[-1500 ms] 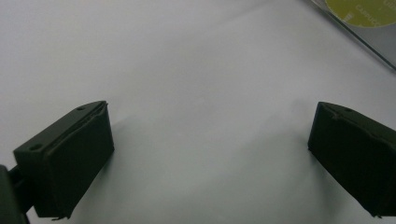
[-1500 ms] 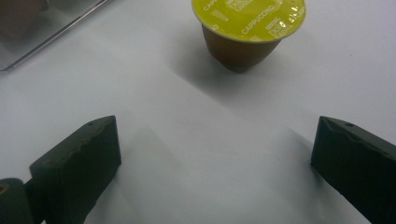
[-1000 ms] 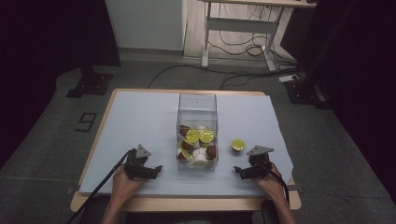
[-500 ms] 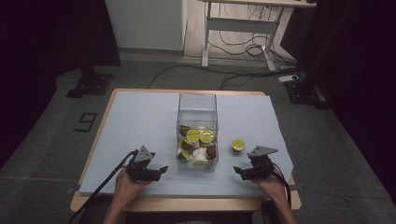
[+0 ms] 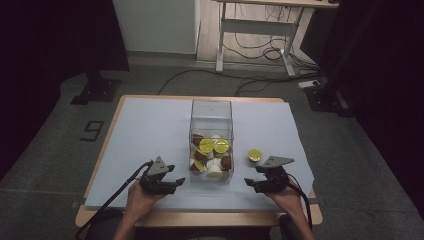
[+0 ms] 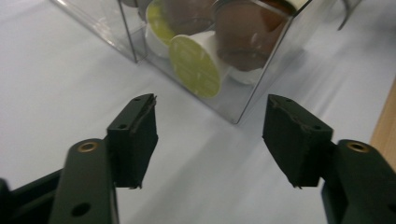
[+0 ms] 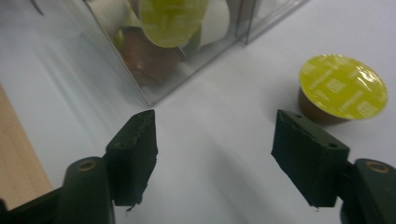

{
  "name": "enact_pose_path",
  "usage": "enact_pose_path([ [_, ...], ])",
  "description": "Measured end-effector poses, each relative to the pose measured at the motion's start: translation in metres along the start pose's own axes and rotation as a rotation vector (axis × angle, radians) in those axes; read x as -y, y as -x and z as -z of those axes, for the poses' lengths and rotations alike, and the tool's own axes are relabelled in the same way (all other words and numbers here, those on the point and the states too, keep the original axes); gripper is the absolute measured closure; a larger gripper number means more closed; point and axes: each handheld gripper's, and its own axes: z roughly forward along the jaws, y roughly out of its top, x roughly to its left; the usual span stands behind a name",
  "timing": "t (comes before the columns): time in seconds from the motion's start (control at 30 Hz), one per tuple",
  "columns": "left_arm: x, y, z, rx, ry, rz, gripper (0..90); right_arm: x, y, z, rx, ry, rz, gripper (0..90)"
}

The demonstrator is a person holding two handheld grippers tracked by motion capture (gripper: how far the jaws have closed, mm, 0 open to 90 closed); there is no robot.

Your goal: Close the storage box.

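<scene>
A clear plastic box (image 5: 211,116) stands mid-table, holding several coffee capsules with yellow-green, brown and white tops (image 5: 212,154). One loose capsule with a yellow-green lid (image 5: 255,155) (image 7: 342,88) lies on the sheet to the box's right. My left gripper (image 5: 179,182) (image 6: 210,137) rests near the front edge, left of the box's near corner (image 6: 239,119), open and empty. To the right of the box my right gripper (image 5: 248,183) (image 7: 215,154) is open too, with the loose capsule just beyond its right jaw.
A pale blue sheet (image 5: 150,130) covers the wooden table (image 5: 200,218). The wood edge (image 7: 23,158) lies close behind both grippers. Beyond the table stand a desk frame (image 5: 252,40), floor cables (image 5: 210,77) and a dark stand base (image 5: 95,90).
My left gripper has crept slightly right toward the box. The right gripper has barely moved. Both stay open.
</scene>
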Motion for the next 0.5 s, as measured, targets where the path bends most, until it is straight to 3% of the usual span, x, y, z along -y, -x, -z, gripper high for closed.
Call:
enact_pose_path([
  [0.27,-0.011,0.008,0.001,0.020,0.011,-0.051,46.6,-0.013,-0.011,-0.005,-0.036,-0.004,0.050,46.1],
  [0.5,-0.018,0.011,-0.001,0.037,0.016,-0.067,56.6,-0.023,-0.020,-0.007,-0.057,-0.003,0.087,56.7],
])
